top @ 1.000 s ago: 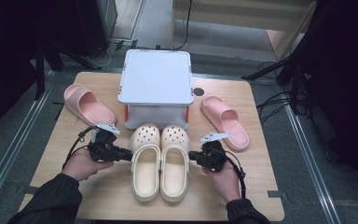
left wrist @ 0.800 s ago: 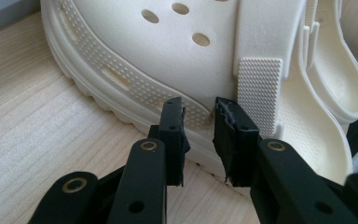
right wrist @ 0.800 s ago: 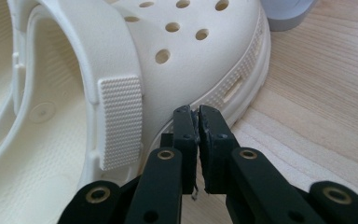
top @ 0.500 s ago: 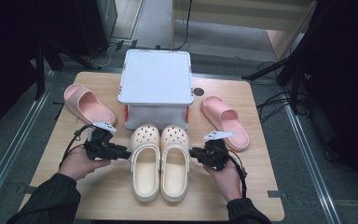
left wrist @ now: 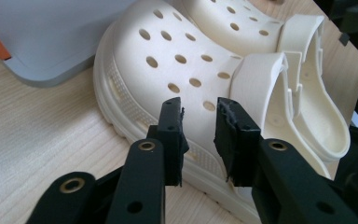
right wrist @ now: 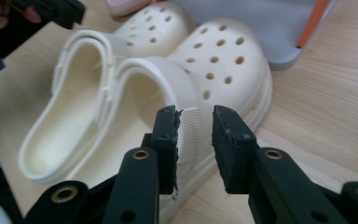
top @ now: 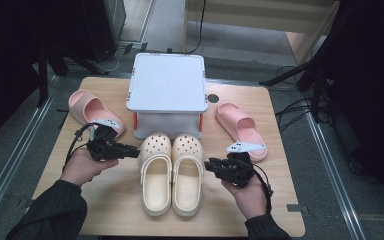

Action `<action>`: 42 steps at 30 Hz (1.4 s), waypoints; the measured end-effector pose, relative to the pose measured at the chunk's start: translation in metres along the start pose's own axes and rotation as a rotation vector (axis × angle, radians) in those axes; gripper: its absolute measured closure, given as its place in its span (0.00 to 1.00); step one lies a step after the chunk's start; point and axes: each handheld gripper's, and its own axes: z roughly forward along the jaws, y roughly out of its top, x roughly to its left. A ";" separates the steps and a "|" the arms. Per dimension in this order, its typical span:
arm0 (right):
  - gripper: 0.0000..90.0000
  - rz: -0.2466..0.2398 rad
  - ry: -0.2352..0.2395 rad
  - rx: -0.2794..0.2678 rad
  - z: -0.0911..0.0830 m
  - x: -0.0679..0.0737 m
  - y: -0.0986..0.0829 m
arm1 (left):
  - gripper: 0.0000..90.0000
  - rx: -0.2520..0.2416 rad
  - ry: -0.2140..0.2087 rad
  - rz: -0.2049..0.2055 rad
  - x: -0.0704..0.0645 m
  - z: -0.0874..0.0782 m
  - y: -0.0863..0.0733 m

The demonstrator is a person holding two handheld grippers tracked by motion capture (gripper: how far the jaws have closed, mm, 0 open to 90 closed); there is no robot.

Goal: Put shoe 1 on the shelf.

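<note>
A pair of cream clogs stands side by side in the middle of the table, the left clog (top: 156, 175) and the right clog (top: 187, 172), toes pointing away from me. My left gripper (top: 132, 150) sits at the outer side of the left clog near its toe. In the left gripper view its jaws (left wrist: 198, 123) stand slightly open just short of that clog's perforated upper (left wrist: 168, 60), holding nothing. My right gripper (top: 211, 165) is beside the right clog's outer side. Its jaws (right wrist: 195, 128) are slightly open in front of the clog's strap hinge (right wrist: 189, 130), empty.
A white-topped grey box (top: 167, 85) with orange trim stands just beyond the clogs' toes. One pink slipper (top: 87, 107) lies at the far left, another pink slipper (top: 240, 127) at the right. Bare wood (top: 105, 200) lies at the near corners.
My left gripper has shifted slightly away from me along the left clog's side. The right gripper has hardly moved. The clogs stay put.
</note>
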 end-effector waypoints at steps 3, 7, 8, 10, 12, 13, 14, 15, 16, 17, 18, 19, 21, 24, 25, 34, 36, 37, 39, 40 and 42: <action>0.78 -0.003 0.019 -0.008 -0.005 0.009 0.001 | 0.81 0.007 0.003 0.012 -0.002 -0.001 0.005; 0.78 -0.014 0.028 -0.016 -0.010 0.021 0.001 | 0.82 -0.005 0.004 0.024 -0.005 -0.006 0.015; 0.77 -0.015 0.035 -0.015 -0.010 0.024 0.001 | 0.82 -0.007 0.007 0.034 -0.005 -0.008 0.018; 0.76 -0.017 0.035 -0.015 -0.010 0.029 0.000 | 0.82 -0.013 0.011 0.045 -0.006 -0.011 0.023; 0.75 -0.022 0.042 -0.013 -0.009 0.034 0.000 | 0.82 -0.023 0.010 0.050 -0.007 -0.014 0.029; 0.75 -0.026 0.032 -0.013 -0.010 0.037 0.000 | 0.82 -0.024 0.013 0.058 -0.007 -0.015 0.032; 0.75 -0.031 0.035 -0.016 -0.010 0.038 0.000 | 0.82 -0.027 0.013 0.061 -0.008 -0.017 0.035; 0.74 -0.028 0.043 -0.019 -0.010 0.040 0.000 | 0.82 -0.026 0.016 0.068 -0.009 -0.018 0.038; 0.74 -0.023 0.049 -0.012 -0.009 0.041 0.001 | 0.82 -0.030 0.018 0.074 -0.009 -0.019 0.042; 0.73 -0.027 0.052 -0.011 -0.006 0.043 0.000 | 0.82 -0.027 0.022 0.081 -0.010 -0.021 0.045; 0.72 -0.026 0.052 -0.004 -0.004 0.044 0.000 | 0.82 -0.024 0.026 0.090 -0.011 -0.022 0.049; 0.71 -0.024 0.054 0.000 0.000 0.046 -0.001 | 0.83 -0.023 0.023 0.095 -0.011 -0.022 0.052; 0.68 -0.017 0.052 -0.011 0.006 0.048 -0.003 | 0.86 -0.026 0.012 0.105 -0.009 -0.024 0.059; 0.65 -0.007 0.053 0.005 0.017 0.052 -0.004 | 0.89 -0.035 0.039 0.126 -0.007 -0.029 0.070; 0.63 -0.012 0.048 0.007 0.021 0.054 -0.004 | 0.90 -0.039 0.042 0.130 -0.007 -0.031 0.074; 0.52 -0.008 0.009 0.042 0.052 0.063 -0.004 | 0.90 -0.068 0.093 0.151 0.009 -0.045 0.108; 0.48 0.009 0.003 0.043 0.058 0.063 -0.003 | 0.90 -0.066 0.101 0.151 0.014 -0.046 0.113; 0.46 0.010 -0.007 0.044 0.062 0.063 -0.003 | 0.91 -0.061 0.104 0.147 0.016 -0.045 0.116; 0.42 0.013 -0.028 0.048 0.068 0.064 -0.003 | 0.91 -0.052 0.116 0.147 0.018 -0.041 0.119; 0.40 0.017 -0.034 0.049 0.071 0.064 -0.003 | 0.91 -0.046 0.122 0.151 0.019 -0.039 0.120; 0.38 0.023 -0.050 0.041 0.076 0.065 -0.002 | 0.91 -0.044 0.130 0.151 0.022 -0.036 0.123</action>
